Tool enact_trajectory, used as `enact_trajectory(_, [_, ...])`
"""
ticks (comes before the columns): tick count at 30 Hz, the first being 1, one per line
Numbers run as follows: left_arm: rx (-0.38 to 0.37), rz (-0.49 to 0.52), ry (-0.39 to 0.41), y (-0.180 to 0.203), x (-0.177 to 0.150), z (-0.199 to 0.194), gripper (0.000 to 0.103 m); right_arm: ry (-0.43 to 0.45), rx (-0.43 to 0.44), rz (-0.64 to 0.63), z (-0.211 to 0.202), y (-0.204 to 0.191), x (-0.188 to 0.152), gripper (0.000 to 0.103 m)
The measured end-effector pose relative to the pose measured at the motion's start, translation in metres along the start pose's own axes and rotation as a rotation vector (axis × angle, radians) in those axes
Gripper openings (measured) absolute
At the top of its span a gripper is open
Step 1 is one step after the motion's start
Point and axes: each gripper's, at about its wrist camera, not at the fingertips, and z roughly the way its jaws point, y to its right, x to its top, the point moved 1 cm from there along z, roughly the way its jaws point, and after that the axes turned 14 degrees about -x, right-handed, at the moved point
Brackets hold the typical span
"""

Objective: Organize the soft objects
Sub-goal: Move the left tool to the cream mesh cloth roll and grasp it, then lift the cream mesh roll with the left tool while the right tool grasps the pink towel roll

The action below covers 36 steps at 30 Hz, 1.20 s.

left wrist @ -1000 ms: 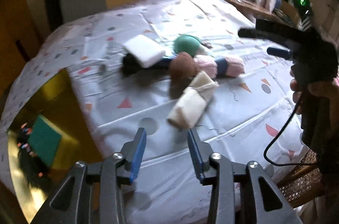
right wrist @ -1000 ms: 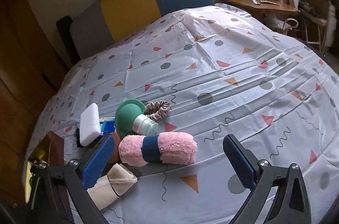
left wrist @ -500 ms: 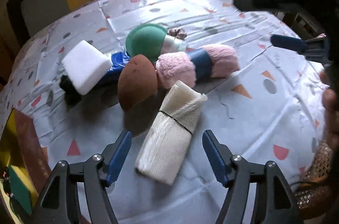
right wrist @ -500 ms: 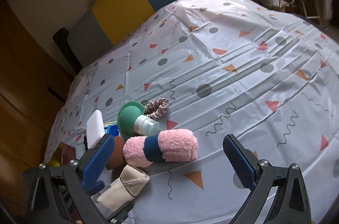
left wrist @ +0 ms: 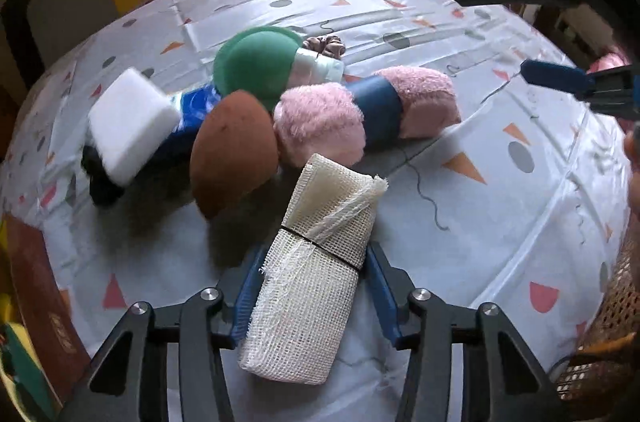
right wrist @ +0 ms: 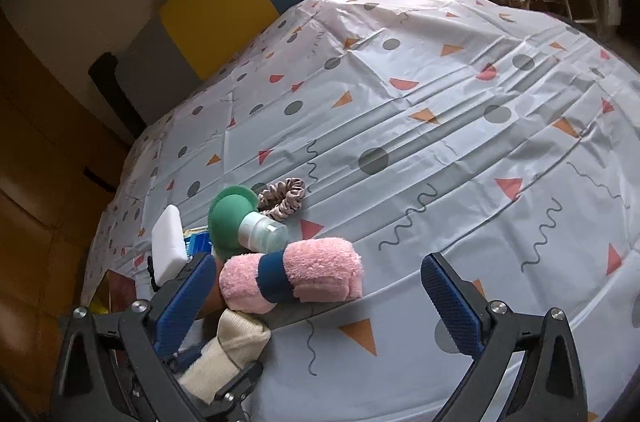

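Note:
On the patterned bed sheet [right wrist: 440, 102] lies a cluster of soft things. Nearest is a cream mesh cloth roll [left wrist: 316, 278] tied with a black band. My left gripper [left wrist: 314, 254] straddles it with its jaws closing, and both blue pads touch the roll's sides. Behind it lie a pink towel roll [left wrist: 320, 118] with a blue band, a brown sponge [left wrist: 232, 150], a green puff [left wrist: 256, 62], a white sponge [left wrist: 132, 118] and a scrunchie [left wrist: 324, 44]. My right gripper [right wrist: 316, 260] hangs wide open above the pink towel roll [right wrist: 320, 270], holding nothing.
A small clear bottle [right wrist: 264, 234] leans on the green puff, with a blue packet [left wrist: 196, 102] and something black [left wrist: 100, 182] under the white sponge. A yellow and blue headboard [right wrist: 240, 2] stands behind. The bed edge drops off at the left; a wicker chair [left wrist: 616, 302] is at the right.
My left gripper came forward and down over the cream roll, spread wide, then closed in on its sides. The right gripper stayed nearly in place, tilting slightly.

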Motion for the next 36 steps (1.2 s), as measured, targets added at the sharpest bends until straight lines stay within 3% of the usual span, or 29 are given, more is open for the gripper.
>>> enact_trajectory(10, [-0.001,-0.03,0.114,0.007,-0.077,-0.037,0.049,-0.038,0.02,-0.036,0.008,-0.011,-0.004,0.103])
enact_trajectory(15, [-0.01,-0.048,0.134,0.001,-0.079,-0.038,0.05,-0.046,-0.023,-0.142,0.025,-0.037,0.011,0.103])
enact_trajectory(19, [-0.017,-0.059,0.151,0.002,-0.085,-0.038,0.05,-0.101,-0.041,-0.233,0.053,-0.055,0.023,0.103])
enact_trajectory(23, [-0.024,-0.067,0.161,0.0,-0.084,-0.039,0.051,-0.254,0.031,-0.309,0.068,-0.063,0.006,0.101])
enact_trajectory(28, [-0.043,-0.081,0.172,-0.003,-0.085,-0.041,0.05,-0.356,0.17,-0.397,0.032,-0.06,-0.035,0.1])
enact_trajectory(30, [-0.045,-0.087,0.174,-0.003,-0.085,-0.041,0.051,-0.336,0.177,-0.435,0.015,-0.057,-0.045,0.1])
enact_trajectory(36, [-0.047,-0.1,0.178,-0.005,-0.085,-0.041,0.051,-0.15,-0.021,-0.637,0.007,-0.076,-0.049,0.1])
